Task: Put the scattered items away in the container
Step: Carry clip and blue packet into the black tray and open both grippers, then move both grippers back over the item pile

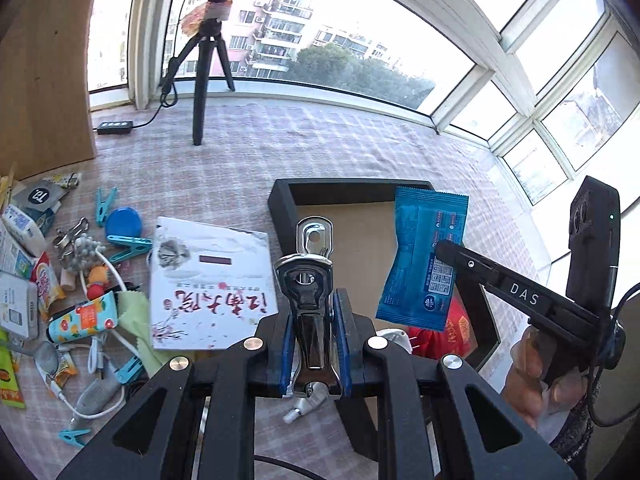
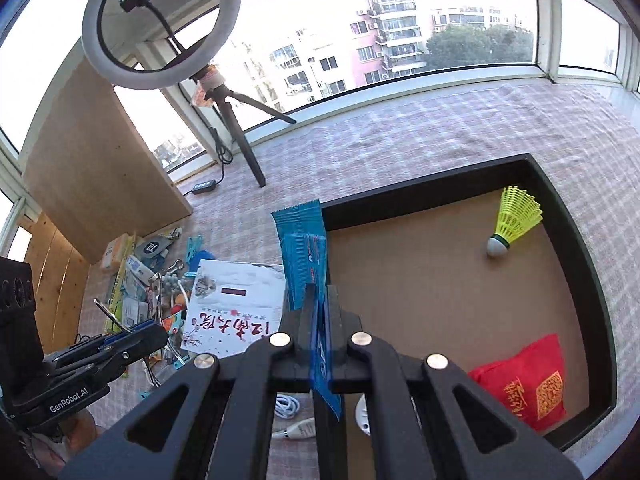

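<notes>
My left gripper (image 1: 312, 320) is closed narrow on a shiny metal clip (image 1: 310, 292), its blue pads (image 1: 343, 332) pressing the clip's sides while the clip's looped end sticks out forward. My right gripper (image 2: 320, 312) is shut tight on a blue sachet (image 2: 304, 256), which stands edge-on between the fingers (image 2: 334, 312) and rises past their tips.

Taking the black tray (image 2: 592, 280) as the landmark: the clip hangs over its near left corner, and the sachet hangs above its left wall. Inside the tray, on its brown floor, a red pouch (image 2: 528, 384) lies near the near edge and a yellow shuttlecock (image 2: 512, 224) lies toward the far right corner.

Just left of the tray lies a white booklet (image 1: 208, 280) with red brush lettering. Farther left of it sprawls the clutter: teal clothes pegs (image 1: 128, 246), a blue round lid (image 1: 124, 222), a white cable (image 1: 100, 360), small packets and boxes (image 1: 24, 240).

All of it rests on a pink checked cloth (image 1: 320, 144). Beyond the tray, to its far left, a ring light on a black tripod (image 1: 204, 80) stands beside a wooden board (image 1: 44, 80). Wide windows (image 1: 540, 40) behind show apartment blocks and trees.
</notes>
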A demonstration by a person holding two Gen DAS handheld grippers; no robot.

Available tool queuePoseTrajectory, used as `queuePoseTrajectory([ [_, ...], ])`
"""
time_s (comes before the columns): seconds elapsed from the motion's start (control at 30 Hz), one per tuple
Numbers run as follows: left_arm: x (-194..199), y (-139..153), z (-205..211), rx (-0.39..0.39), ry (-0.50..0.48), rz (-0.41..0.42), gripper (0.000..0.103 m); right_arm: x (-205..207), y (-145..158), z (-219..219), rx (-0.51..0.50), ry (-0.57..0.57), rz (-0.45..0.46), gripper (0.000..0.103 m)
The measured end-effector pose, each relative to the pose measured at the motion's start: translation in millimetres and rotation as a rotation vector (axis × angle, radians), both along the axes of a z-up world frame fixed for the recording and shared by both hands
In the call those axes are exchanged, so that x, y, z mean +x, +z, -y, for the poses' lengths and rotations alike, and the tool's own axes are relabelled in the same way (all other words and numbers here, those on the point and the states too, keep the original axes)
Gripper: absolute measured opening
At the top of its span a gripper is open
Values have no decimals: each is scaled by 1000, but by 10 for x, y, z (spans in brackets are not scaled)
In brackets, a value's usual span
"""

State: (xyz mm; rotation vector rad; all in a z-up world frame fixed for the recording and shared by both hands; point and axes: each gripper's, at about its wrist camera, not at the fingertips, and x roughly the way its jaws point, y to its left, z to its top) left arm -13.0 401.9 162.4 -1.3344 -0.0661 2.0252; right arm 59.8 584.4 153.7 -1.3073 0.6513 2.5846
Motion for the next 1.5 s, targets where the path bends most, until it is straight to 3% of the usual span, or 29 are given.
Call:
queuePoseTrajectory([
  [0.2, 348, 179, -859, 37, -140, -21, 17, 469, -2, -710, 42, -197, 29, 3],
  [0.27, 423, 204, -1046, 43, -168, -19, 35, 559, 12, -839, 59, -223, 26, 3],
  [0.3, 448, 210, -1106, 30, -180, -15, 54, 589, 23, -881, 67, -227, 24, 8],
  [0.33, 469, 224, -1138, 29, -185, -21, 55, 607, 27, -918, 76, -237, 32, 15],
  [0.37, 484, 242, -1146, 22, -180, -39, 55, 624, 36, -948, 86, -257, 42, 35],
  [0.4, 500, 264, -1129, 16, -176, -61, 55, 659, 49, -969, 93, -275, 38, 47],
  [0.53, 394, 249, -971, -23, -155, -94, 54, 658, 110, -901, 97, -252, -1, 47],
  [0.63, 216, 203, -681, -43, -86, -96, 54, 531, 115, -756, 101, -202, -6, 47],
  [1.0, -442, -117, 999, -148, 193, -79, 55, -109, 74, 235, 125, 106, -13, 47],
  [1.3, -766, -478, 2379, -243, 362, -20, 55, -668, 31, 1573, 294, 609, 12, 47],
  [1.5, -867, -670, 2758, -271, 382, 16, 55, -953, -178, 2339, 359, 874, 68, 47],
])
